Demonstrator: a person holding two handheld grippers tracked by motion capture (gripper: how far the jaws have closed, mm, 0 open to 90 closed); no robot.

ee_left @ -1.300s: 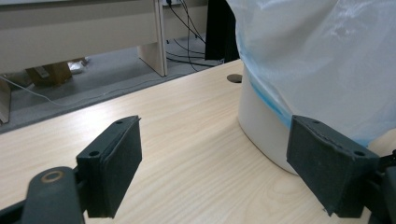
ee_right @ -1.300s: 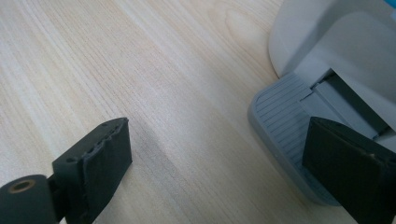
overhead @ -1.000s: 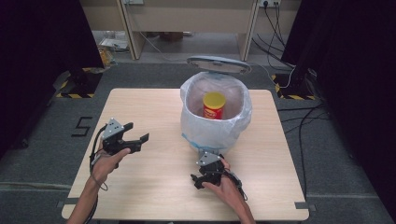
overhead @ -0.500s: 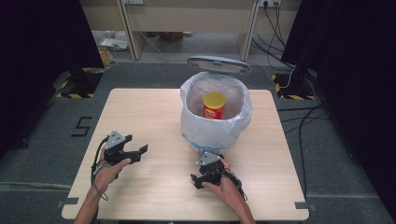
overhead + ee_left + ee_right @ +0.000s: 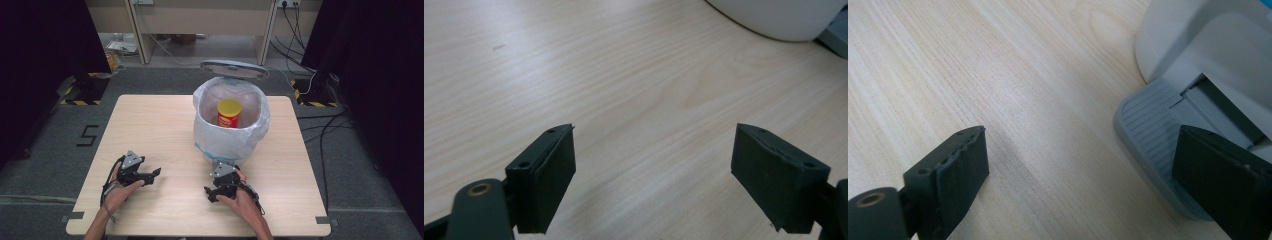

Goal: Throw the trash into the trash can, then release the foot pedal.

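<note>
- Change over the last second: left gripper (image 5: 151, 174) has dropped from raised above the table (image 5: 150, 120) to low over the near-left part, hand (image 5: 118, 192) pulled back toward the person.
- Right gripper (image 5: 213, 191) hasn't moved: same spot at the foot of the bin (image 5: 231, 135), by the pedal (image 5: 1153, 130).
- Lid (image 5: 234, 69) is up in all three high-view frames; the can (image 5: 229, 113) sits upright inside the bag (image 5: 220, 142), same place throughout.
- My read: the drop-off is done and the left hand is retreating to rest. What's left is probably letting the lid close, which depends on the right side.
- Left gripper now: jaws spread wide, nothing between them, bare wood under them in the left gripper view. The white curve of the bin base (image 5: 784, 17) is well ahead, not touching.
- Right gripper now: jaws also wide apart, gripping nothing. One pad (image 5: 1220, 175) sits over the grey ribbed pedal; can't tell whether it presses on it or just overlaps it in view. Other pad (image 5: 955, 172) is over bare table.
- Can: in the bin, well apart from both grippers.
</note>
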